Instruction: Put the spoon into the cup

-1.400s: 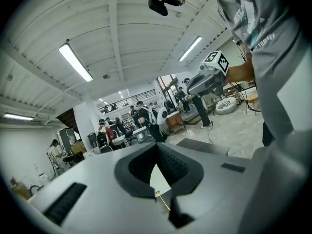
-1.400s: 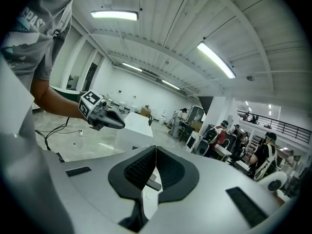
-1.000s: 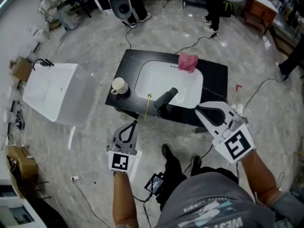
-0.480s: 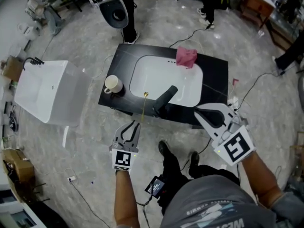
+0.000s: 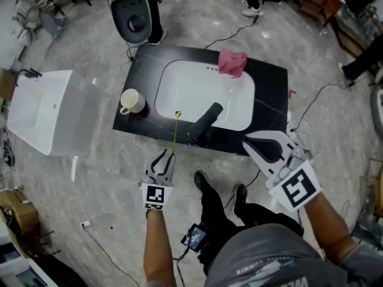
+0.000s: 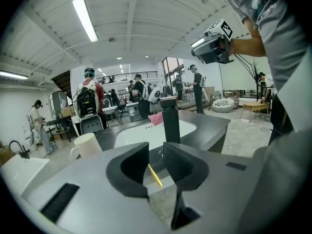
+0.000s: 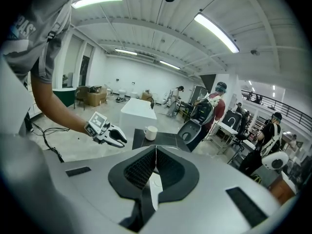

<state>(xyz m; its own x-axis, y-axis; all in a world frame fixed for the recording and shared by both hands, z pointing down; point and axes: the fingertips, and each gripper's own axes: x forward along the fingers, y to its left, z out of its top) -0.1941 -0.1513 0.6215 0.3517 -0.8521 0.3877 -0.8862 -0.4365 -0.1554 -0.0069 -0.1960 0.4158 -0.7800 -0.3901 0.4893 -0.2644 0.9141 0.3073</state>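
A thin golden spoon (image 5: 175,133) slants from the white sink's (image 5: 179,85) front rim out past the black counter's (image 5: 269,79) front edge. The cream cup (image 5: 131,100) stands upright at the counter's left end, also seen in the left gripper view (image 6: 87,145). My left gripper (image 5: 163,155) sits just below the spoon's near end. Its jaws have just been opening, and the handle (image 6: 155,175) shows in the gap without the pads touching it. My right gripper (image 5: 247,139) hangs at the right, off the counter, shut with nothing in it (image 7: 156,150).
A black faucet (image 5: 203,123) rises at the sink's front rim, right of the spoon. A pink cloth (image 5: 232,61) lies at the back rim. A white basin (image 5: 51,109) and a toilet (image 5: 133,20) stand to the left. Cables cross the floor. Shoes (image 5: 206,184) are below the counter.
My left gripper has sunk and its jaws have gone from shut to open, with its tips now close to the spoon's near end. The right gripper dropped a little.
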